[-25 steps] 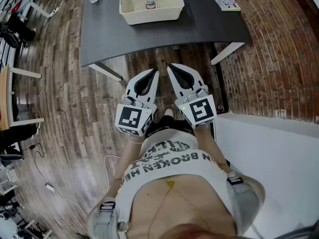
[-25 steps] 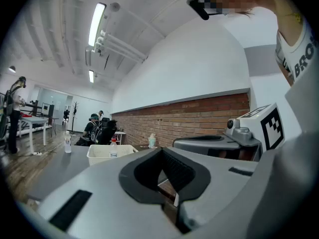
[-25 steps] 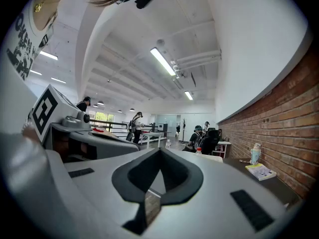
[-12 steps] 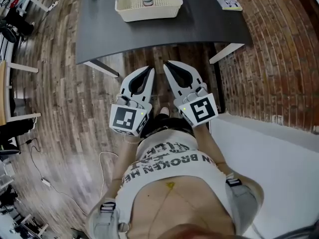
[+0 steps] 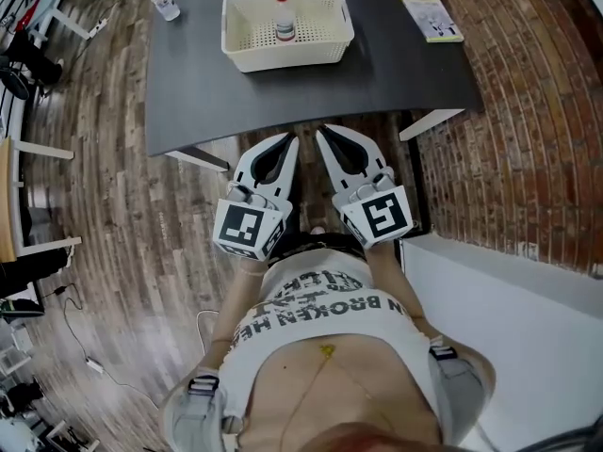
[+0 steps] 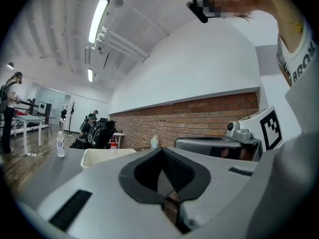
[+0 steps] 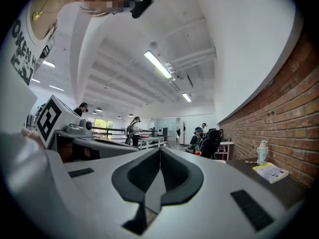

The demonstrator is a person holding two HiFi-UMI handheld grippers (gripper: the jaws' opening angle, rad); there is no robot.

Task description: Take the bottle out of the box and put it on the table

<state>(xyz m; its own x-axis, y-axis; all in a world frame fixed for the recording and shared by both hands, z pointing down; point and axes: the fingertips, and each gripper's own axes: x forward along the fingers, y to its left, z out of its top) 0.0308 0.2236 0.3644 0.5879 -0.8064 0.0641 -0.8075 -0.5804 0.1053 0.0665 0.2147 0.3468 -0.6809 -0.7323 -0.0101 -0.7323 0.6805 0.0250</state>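
Observation:
A small clear bottle with a red cap (image 5: 283,19) stands upright inside a cream perforated box (image 5: 325,38) on the dark grey table (image 5: 292,88). In the left gripper view the box (image 6: 102,156) and the bottle's red cap (image 6: 113,145) show just past the jaws. My left gripper (image 5: 291,140) and right gripper (image 5: 321,132) hang side by side at the table's near edge, short of the box. Both are shut with nothing between the jaws, pointing level toward the table.
A second clear bottle (image 5: 164,1) stands at the table's far left corner, also seen in the left gripper view (image 6: 60,144). A booklet (image 5: 431,15) and a pale cup (image 7: 262,152) lie at the far right. Brick floor and a white counter (image 5: 528,318) are to the right; chairs and people stand beyond.
Both grippers, still shut, have moved forward toward the table, and their tips now reach its near edge. The table and box sit lower and closer in the head view.

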